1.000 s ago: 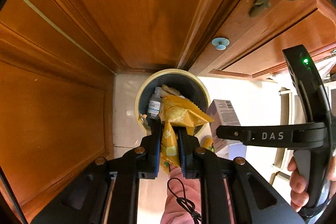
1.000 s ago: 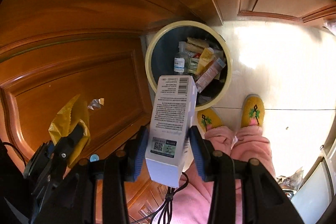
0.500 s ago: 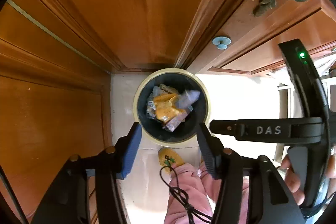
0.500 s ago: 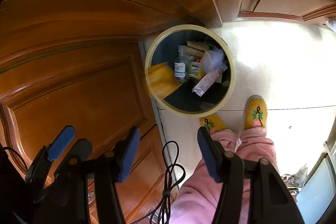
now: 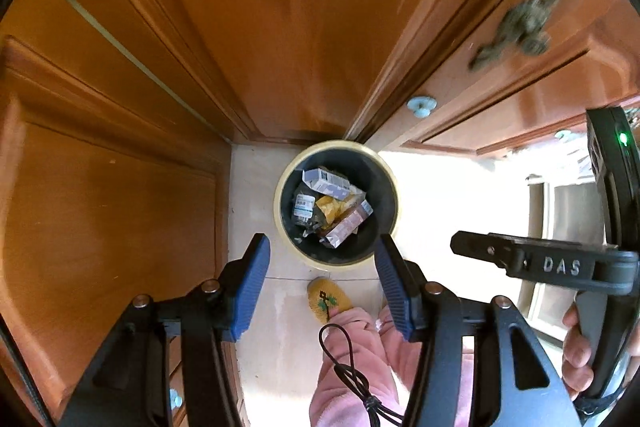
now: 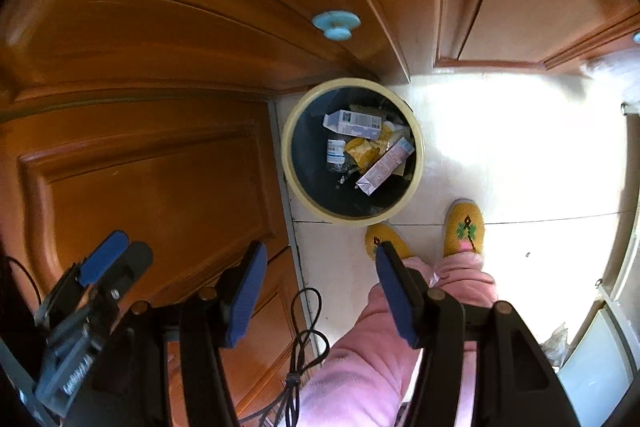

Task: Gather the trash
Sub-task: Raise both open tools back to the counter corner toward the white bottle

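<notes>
While both grippers hang empty with fingers apart, the left gripper (image 5: 322, 281) and right gripper (image 6: 320, 285) look down. The cream-rimmed bin (image 6: 294, 183) holds a white carton (image 6: 352, 123), a crumpled yellow wrapper (image 6: 362, 149) and a small bottle (image 6: 335, 151).

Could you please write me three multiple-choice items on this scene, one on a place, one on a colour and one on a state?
1. Where does the white box lie?
A. in the trash bin
B. on the floor
C. in a gripper

2. What colour are the slippers?
A. blue
B. yellow
C. black

3. How is the left gripper?
A. shut on a wrapper
B. shut, empty
C. open, empty

Answers: 1 A, it rests on the other trash inside the rim; 2 B, both toes are yellow; 3 C, its blue pads stand apart with nothing between.
</notes>
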Demonstrator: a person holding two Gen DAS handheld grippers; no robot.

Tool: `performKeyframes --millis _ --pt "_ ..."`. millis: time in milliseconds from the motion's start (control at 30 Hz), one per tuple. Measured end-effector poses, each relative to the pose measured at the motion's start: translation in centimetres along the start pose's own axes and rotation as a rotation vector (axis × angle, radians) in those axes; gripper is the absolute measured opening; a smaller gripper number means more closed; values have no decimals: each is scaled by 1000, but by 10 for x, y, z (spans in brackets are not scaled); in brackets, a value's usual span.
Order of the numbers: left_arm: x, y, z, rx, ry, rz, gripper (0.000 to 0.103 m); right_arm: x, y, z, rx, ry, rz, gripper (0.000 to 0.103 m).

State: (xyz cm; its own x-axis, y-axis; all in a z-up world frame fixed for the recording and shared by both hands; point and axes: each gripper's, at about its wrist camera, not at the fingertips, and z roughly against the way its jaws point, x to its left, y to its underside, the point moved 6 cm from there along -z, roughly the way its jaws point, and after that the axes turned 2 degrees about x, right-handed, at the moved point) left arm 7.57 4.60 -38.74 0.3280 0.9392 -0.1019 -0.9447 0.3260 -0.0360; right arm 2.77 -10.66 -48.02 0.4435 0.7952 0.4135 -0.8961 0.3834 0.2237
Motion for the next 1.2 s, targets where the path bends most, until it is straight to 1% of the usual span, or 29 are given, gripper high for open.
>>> performKeyframes --millis 67,133,167,200,300,400,500,600,667,867,933,967,1067,1133,1200 --pt "0 -2 25 -26 9 8 54 10 7 22 -17 3 31 57" --pt "0 -3 52 -55 17 18 62 24 15 51 -45 1 75 57" --pt "0 -5 69 -76 24 25 69 32 17 67 -60 -5 94 57" --pt "0 -8 85 -101 29 29 72 39 20 82 -76 -12 113 57" --pt "-4 -17 137 -186 37 27 73 66 26 130 -140 -29 172 57" --pt "-2 -29 193 -287 28 37 77 101 32 185 -237 -39 263 57" --pt "3 -43 247 -396 16 54 78 139 40 235 -326 -54 360 57" --pt "5 -57 298 -502 -16 66 78 173 42 282 -416 -80 434 57" --pt "6 -68 331 -568 -58 65 78 193 42 311 -471 -96 458 57" --pt "3 -106 423 -783 -205 37 78 240 25 398 -608 -140 502 57" --pt "2 -119 452 -843 -232 45 78 253 12 429 -645 -154 506 57" --pt "1 -126 466 -871 -233 50 78 260 8 443 -665 -158 511 57" --pt "1 -147 498 -927 -252 60 78 275 -14 483 -720 -171 541 57" --pt "1 -165 512 -945 -278 68 78 286 -31 496 -745 -156 557 57" --pt "1 -183 521 -950 -296 77 78 294 -55 515 -755 -142 582 57"
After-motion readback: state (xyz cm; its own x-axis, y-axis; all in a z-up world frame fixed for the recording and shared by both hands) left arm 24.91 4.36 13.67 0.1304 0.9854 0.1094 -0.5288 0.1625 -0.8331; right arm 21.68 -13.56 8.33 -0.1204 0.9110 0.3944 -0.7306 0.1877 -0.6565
